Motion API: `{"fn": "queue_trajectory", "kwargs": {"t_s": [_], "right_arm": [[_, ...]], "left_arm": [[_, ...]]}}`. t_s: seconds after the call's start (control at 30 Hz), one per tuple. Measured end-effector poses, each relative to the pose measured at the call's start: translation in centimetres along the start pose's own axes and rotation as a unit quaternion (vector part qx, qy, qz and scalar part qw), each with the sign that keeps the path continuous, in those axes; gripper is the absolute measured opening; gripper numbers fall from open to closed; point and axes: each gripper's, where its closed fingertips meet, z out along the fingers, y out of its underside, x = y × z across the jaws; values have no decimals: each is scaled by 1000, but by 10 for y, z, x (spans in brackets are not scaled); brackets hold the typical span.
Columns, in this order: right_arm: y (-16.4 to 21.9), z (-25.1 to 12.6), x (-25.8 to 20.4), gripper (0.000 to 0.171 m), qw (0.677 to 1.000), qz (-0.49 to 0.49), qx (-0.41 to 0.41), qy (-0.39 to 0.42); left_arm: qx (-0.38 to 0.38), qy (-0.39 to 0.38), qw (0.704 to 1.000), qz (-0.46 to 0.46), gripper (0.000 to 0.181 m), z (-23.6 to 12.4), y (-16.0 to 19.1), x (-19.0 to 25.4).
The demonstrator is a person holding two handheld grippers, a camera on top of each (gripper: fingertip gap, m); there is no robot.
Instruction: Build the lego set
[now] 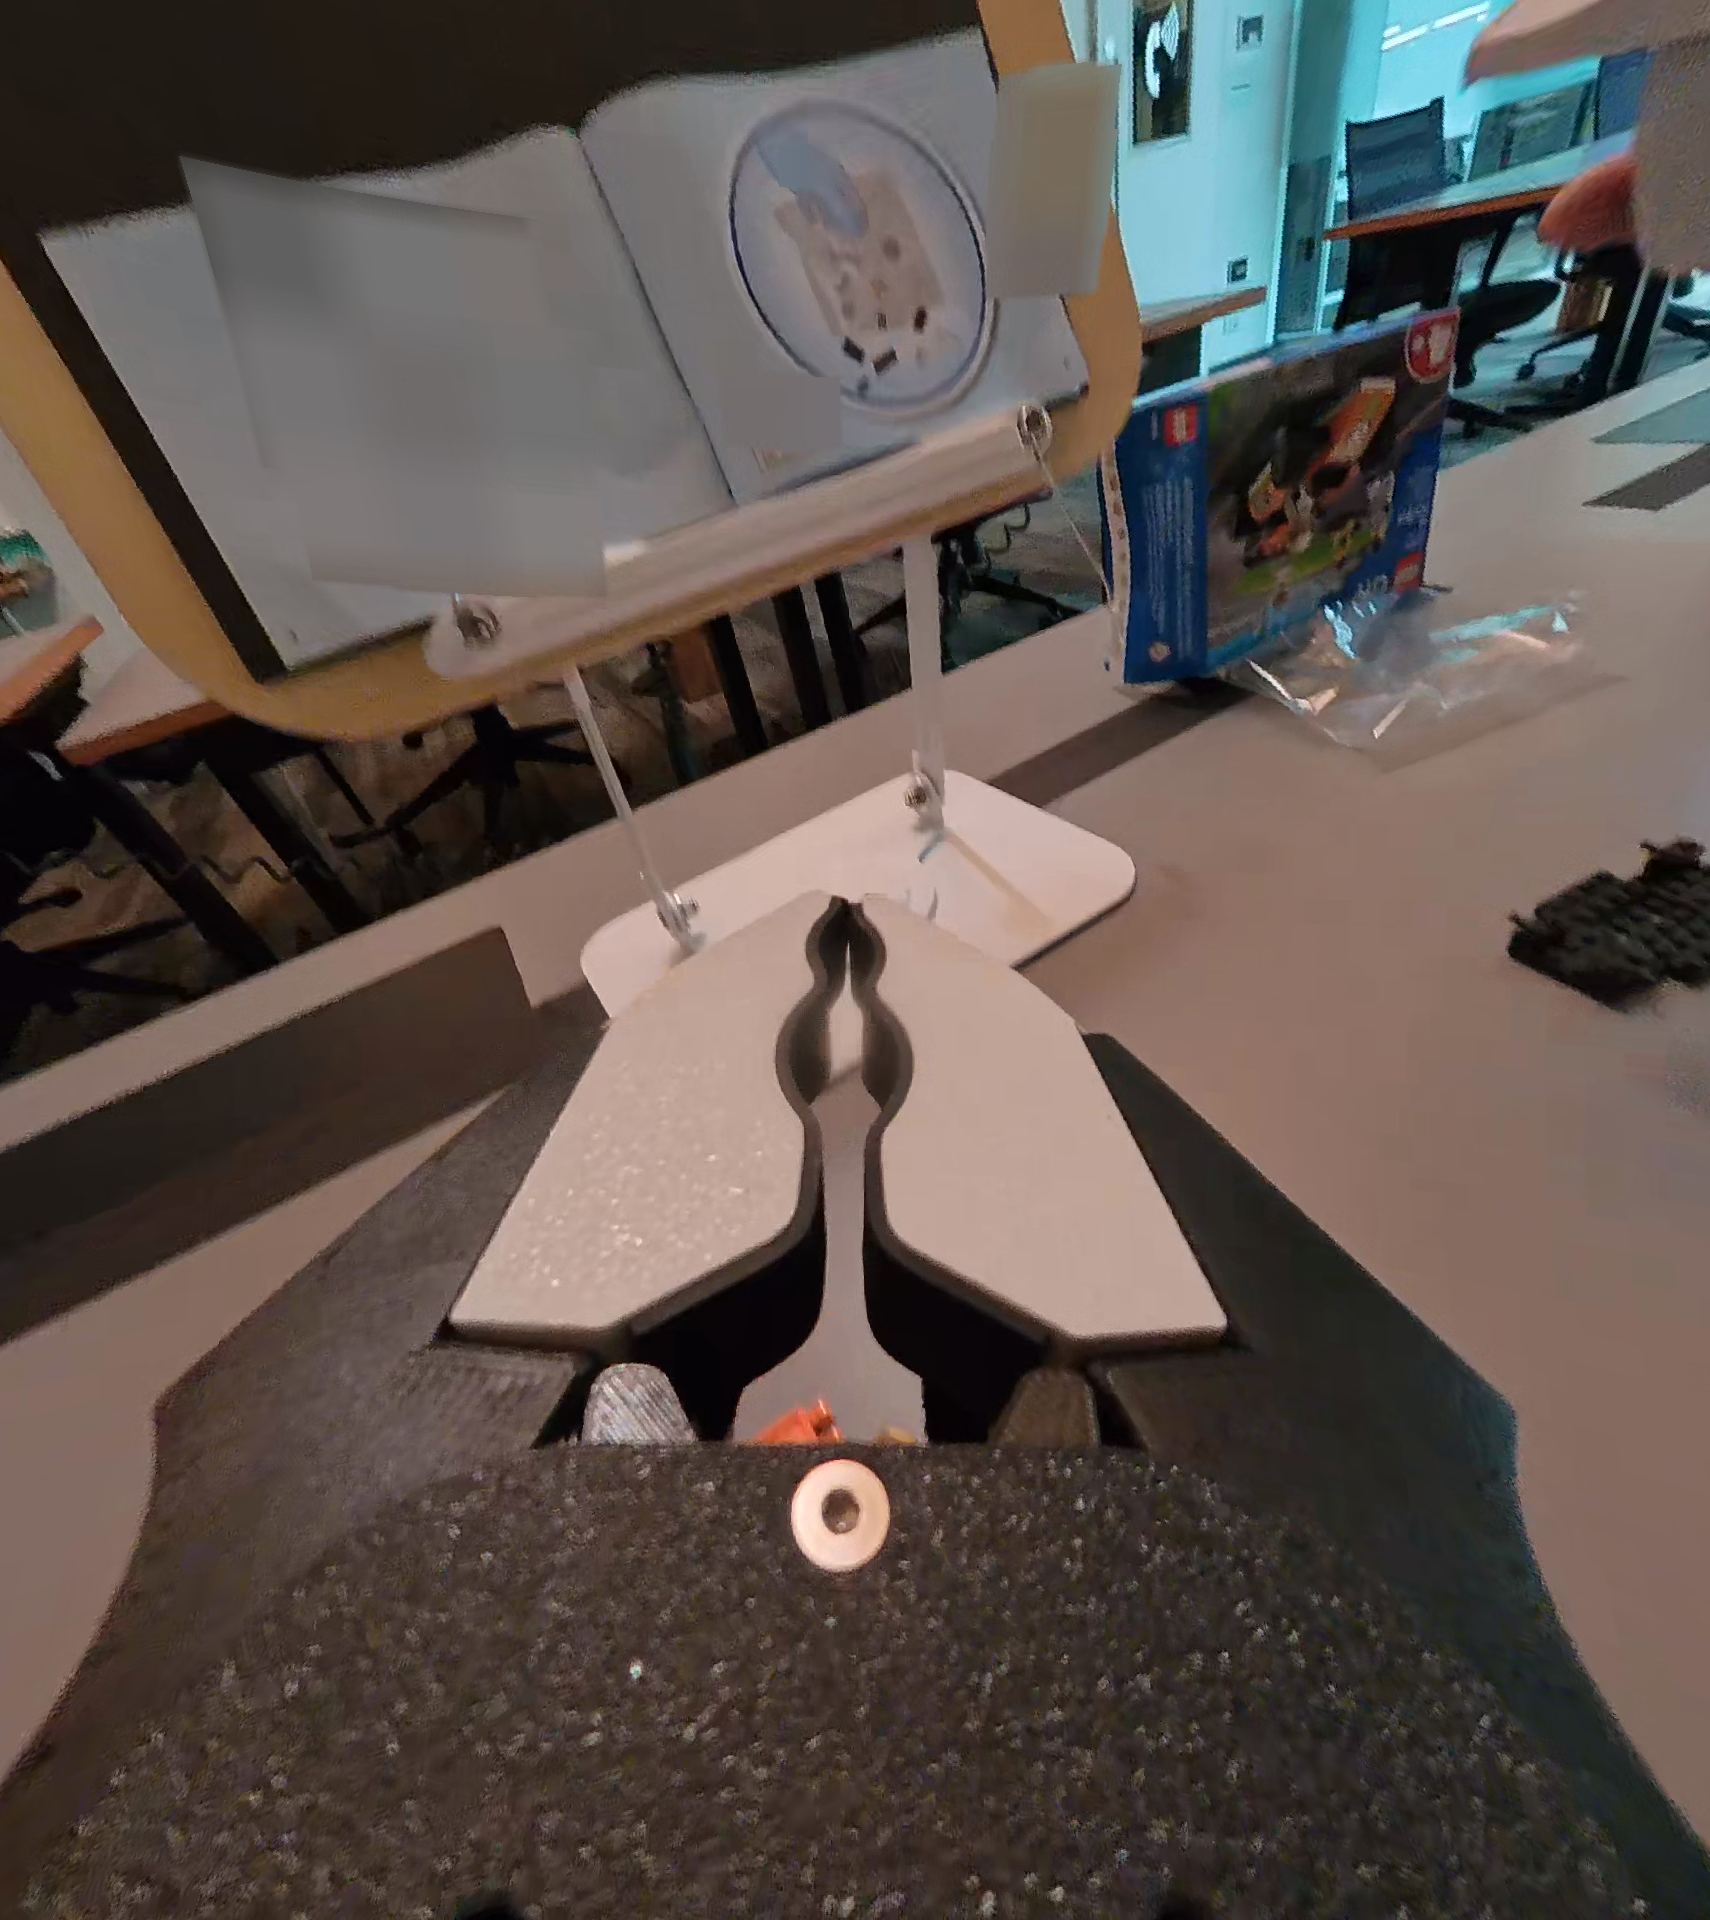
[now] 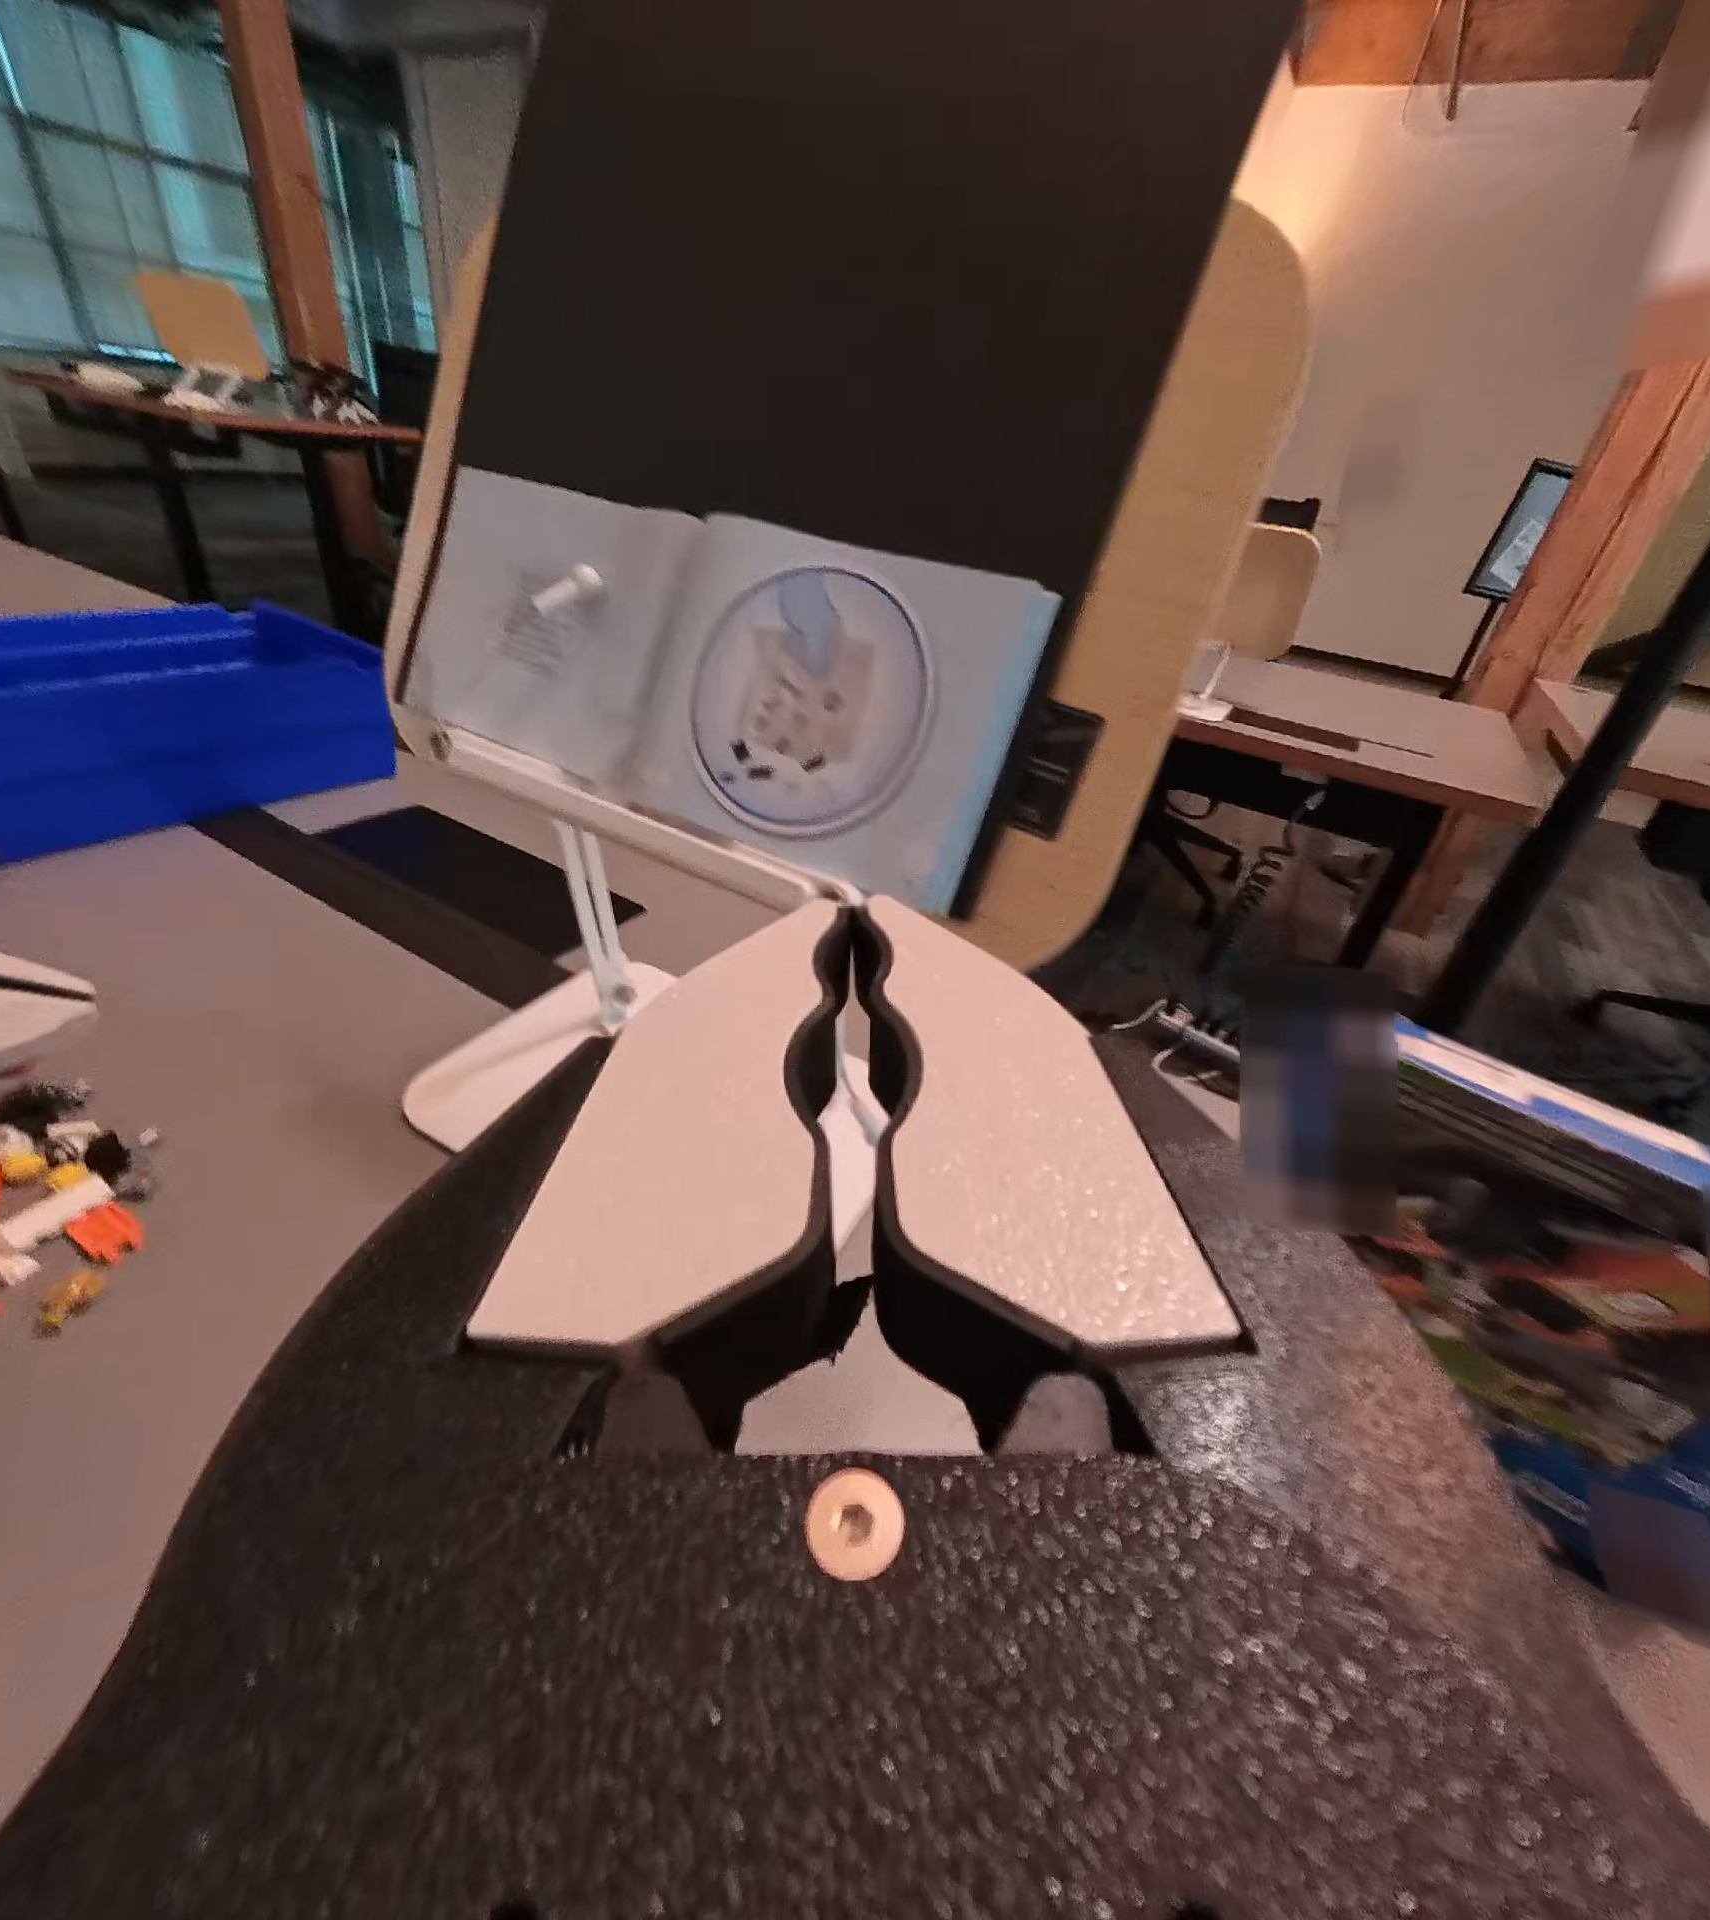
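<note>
My left gripper [image 1: 849, 920] is shut, its tips together with nothing between them, raised above the white base of the book stand [image 1: 1027, 862]. A black lego assembly [image 1: 1651, 920] lies on the grey table to its right. My right gripper [image 2: 853, 920] is shut too, with nothing between its tips, raised in front of the open instruction booklet [image 2: 726, 675] on the stand. A pile of loose lego pieces [image 2: 20, 1195], orange, white, yellow and black, lies on the table to the left in the right wrist view. The booklet also shows in the left wrist view [image 1: 674, 343].
The lego box [image 1: 1277, 499] stands at the back right with a clear plastic bag [image 1: 1433, 675] beside it; the box also shows in the right wrist view [image 2: 1599, 1299]. A blue bin [image 2: 124, 717] stands at the back left. The table's far edge runs behind the stand. The left gripper's tips are roughly 25 centimetres from the right gripper's. Between my right fingertips and the black lego assembly [image 1: 1651, 920] there is roughly 25 centimetres.
</note>
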Motion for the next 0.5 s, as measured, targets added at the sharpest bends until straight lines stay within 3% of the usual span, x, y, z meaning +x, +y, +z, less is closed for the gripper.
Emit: {"fn": "queue_trajectory", "kwargs": {"t_s": [0.13, 0.27, 0.4, 0.5], "right_arm": [[-6, 32, -19, 0, 999, 45, 3, -8], [8, 59, -9, 5, 998, 48, -12, 37], [34, 79, 4, 28, 997, 41, -32, 60], [50, 92, 5, 32, 997, 35, -41, 49]], "left_arm": [[31, -6, 999, 10, 0, 17, -32, -7], [55, -10, 998, -2, 0, 36, -57, -14], [64, -15, 998, -1, 0, 48, -64, -23], [65, -14, 998, -14, 0, 50, -56, -27]]}}
